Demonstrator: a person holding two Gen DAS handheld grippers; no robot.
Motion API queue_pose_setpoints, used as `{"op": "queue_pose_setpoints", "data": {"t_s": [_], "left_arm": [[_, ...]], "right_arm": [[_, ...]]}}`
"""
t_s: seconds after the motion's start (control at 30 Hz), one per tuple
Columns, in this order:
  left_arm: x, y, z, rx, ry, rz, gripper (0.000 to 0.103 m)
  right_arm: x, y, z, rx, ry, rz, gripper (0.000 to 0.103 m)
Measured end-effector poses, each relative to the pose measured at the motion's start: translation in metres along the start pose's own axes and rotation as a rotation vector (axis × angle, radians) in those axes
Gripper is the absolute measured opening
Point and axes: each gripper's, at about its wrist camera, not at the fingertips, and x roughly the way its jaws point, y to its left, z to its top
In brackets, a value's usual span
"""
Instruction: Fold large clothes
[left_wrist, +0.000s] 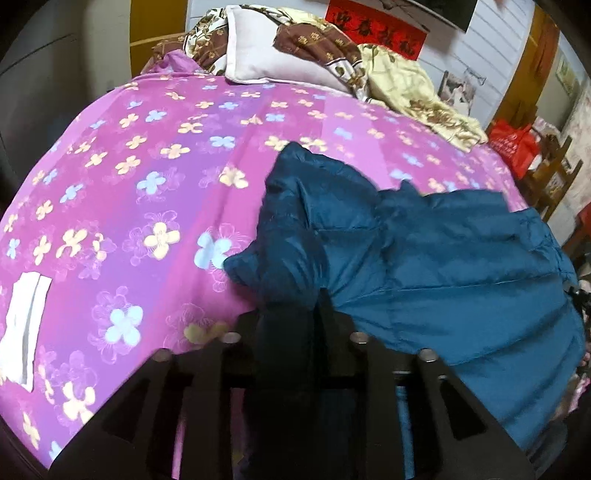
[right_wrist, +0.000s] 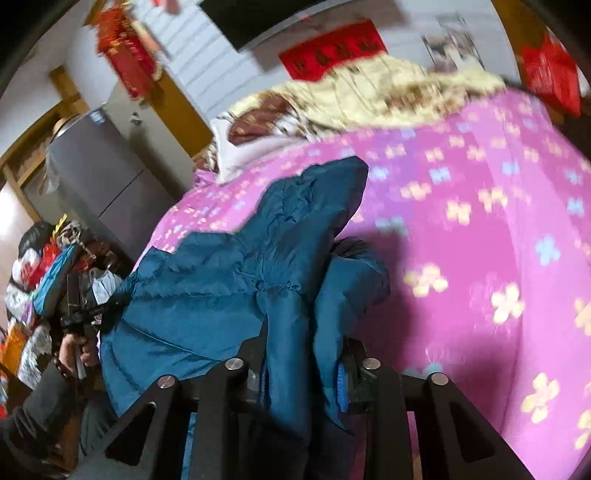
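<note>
Blue padded jacket (left_wrist: 424, 258), spread over the near side of the bed (left_wrist: 147, 192), which is covered with a purple sheet printed with yellow and pale blue flowers. Seen from my left wrist, the jacket reaches from the middle of the bed's near edge toward its right edge, with one bunched part standing up toward the centre of the bed. My left jaws (left_wrist: 288, 314) are clamped on a dark gathered fold of the jacket that runs down between the two fingers. A white folded paper (left_wrist: 26, 321) lies flat on the sheet near the bed's left edge, well apart from the jacket. At the head of the bed a pale pillow (left_wrist: 266, 55) lies against a crumpled brown and cream floral quilt (left_wrist: 402, 81).

Seen from my right wrist, blurred, the jacket (right_wrist: 221, 269) hangs over the bed's left edge and near side. My right jaws (right_wrist: 306, 354) are clamped on a thick fold of its fabric, which fills the gap between the fingers. At the far left of that view my other hand (right_wrist: 75, 354) holds the left tool beside the jacket's edge. A grey cabinet (right_wrist: 99, 177) stands beyond the bed's far left corner.
</note>
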Motion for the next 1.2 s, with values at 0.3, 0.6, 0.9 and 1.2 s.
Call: {"op": "queue_pose_setpoints", "data": {"t_s": [0.3,0.6,0.9,1.2], "left_arm": [[-0.033,0.032,0.012,-0.110,-0.079,0.028,0.059],[-0.018,-0.068,0.054,0.077,-0.118,0.125,0.070],[0.040,-0.070,0.023,0.057,-0.060,0.216,0.071],[0.049,-0.074,0.019,0.054,-0.077,0.238,0.078]], "right_arm": [[-0.017,-0.050,-0.013,0.293,0.040,0.000,0.062],[-0.008,0.073,0.032,-0.048,-0.026,-0.291,0.096],[0.083,0.040,0.016,0.052,0.062,-0.318,0.103],[0.087,0.046,0.006,0.013,0.007,-0.347,0.103]]}}
